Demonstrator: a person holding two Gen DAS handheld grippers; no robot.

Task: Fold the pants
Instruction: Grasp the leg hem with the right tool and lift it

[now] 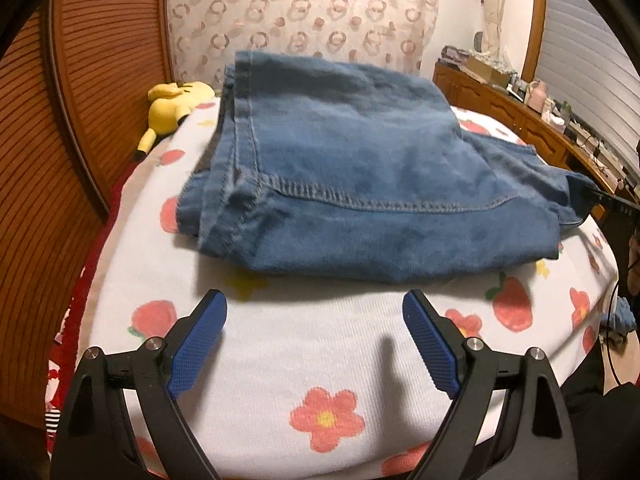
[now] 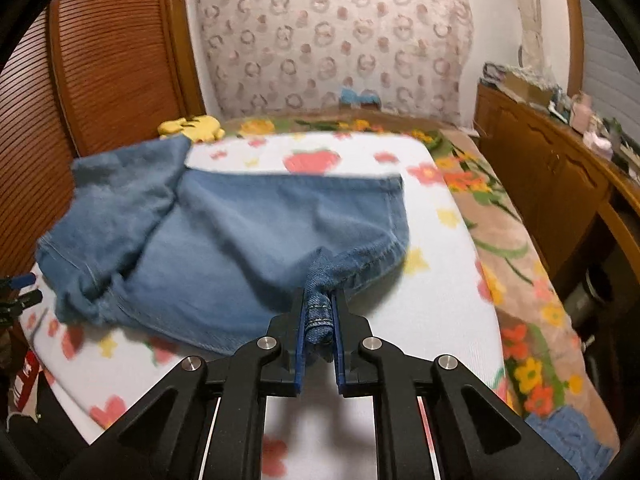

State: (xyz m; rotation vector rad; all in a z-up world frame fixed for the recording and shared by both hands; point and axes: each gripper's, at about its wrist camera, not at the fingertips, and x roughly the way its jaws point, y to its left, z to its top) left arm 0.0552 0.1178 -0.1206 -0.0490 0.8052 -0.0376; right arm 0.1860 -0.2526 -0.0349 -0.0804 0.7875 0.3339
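Observation:
Blue denim pants lie folded in a thick stack on a white blanket printed with strawberries and flowers. My left gripper hovers open just in front of the stack's near edge, nothing between its blue pads. In the right wrist view the same pants spread across the blanket, one end bunched up at the left. My right gripper is shut on a bunched corner of the denim, lifted slightly off the blanket. The right gripper's tip shows at the far right edge of the left wrist view, at the pants' corner.
A yellow plush toy lies at the far left of the bed by a slatted wooden door. A wooden sideboard with clutter runs along the right. A floral bedspread shows beyond the blanket's right edge.

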